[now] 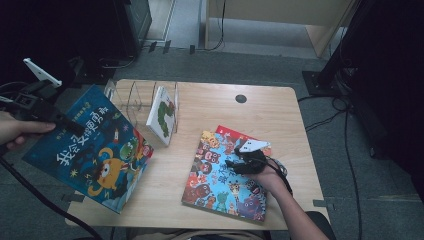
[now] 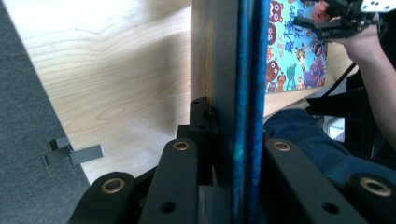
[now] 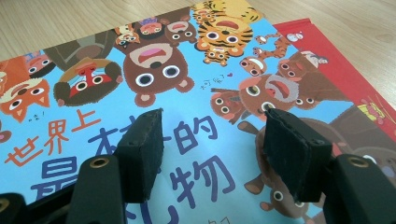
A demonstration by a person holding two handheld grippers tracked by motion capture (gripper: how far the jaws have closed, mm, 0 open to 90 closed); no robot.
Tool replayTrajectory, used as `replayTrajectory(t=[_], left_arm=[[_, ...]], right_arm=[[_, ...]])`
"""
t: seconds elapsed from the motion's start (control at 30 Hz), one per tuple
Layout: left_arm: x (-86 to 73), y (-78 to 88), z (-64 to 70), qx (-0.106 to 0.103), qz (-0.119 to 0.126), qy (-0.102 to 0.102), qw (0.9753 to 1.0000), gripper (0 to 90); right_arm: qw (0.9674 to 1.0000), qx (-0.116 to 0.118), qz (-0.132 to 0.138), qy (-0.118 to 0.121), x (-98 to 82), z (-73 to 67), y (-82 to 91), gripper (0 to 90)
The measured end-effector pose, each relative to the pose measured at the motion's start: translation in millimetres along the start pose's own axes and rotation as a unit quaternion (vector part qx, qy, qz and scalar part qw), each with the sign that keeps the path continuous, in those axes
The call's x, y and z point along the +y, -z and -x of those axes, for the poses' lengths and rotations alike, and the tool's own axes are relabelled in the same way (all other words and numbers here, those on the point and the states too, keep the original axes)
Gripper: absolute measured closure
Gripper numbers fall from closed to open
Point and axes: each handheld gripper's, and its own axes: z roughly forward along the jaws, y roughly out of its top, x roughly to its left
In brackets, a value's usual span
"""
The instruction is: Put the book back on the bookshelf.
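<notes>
left gripper (image 1: 75, 127) clamped on edge of dark blue monster book (image 1: 95, 155), book held tilted over bench (image 1: 210, 97) left end; right gripper (image 1: 231, 162) jaws apart, resting over animal-cover book (image 1: 220, 187) lying flat on bench

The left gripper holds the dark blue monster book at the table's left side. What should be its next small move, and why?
Probably carry the dark blue book toward the clear rack and turn it upright over an empty slot. The left gripper is shut on the book's edge, one white book already stands in the rack, and free slots show to its left. The right gripper rests open over the animal book.
</notes>
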Motion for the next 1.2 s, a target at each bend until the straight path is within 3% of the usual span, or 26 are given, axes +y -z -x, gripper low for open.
replayTrajectory(t=[0.37, 0.53, 0.77, 1.07, 1.2], left_arm=[[6.2, 12.9, -20.5, 0.031, 0.017, 0.039, 0.9986, 81.4], [10.9, 18.9, -31.8, 0.049, 0.031, 0.062, 0.9964, 82.5], [17.3, 20.6, -44.7, 0.047, 0.041, 0.083, 0.9946, 82.7], [31.2, 17.3, -47.5, 0.05, 0.037, 0.091, 0.9939, 82.9], [34.4, 20.1, -49.3, 0.058, 0.044, 0.099, 0.9924, 82.8]], right_arm=[[1.0, 0.0, -0.002, 0.001, 0.2, 0.1, 0.1, 38.2], [1.0, 0.0, -0.001, 0.0, 0.2, 0.2, 0.0, 38.4], [1.0, 0.0, 0.0, 0.0, 0.2, 0.3, 0.0, 38.7], [1.0, 0.0, -0.001, 0.001, 0.3, 0.3, -0.1, 38.8], [1.0, 0.0, -0.001, 0.002, 0.3, 0.3, -0.1, 38.8]])
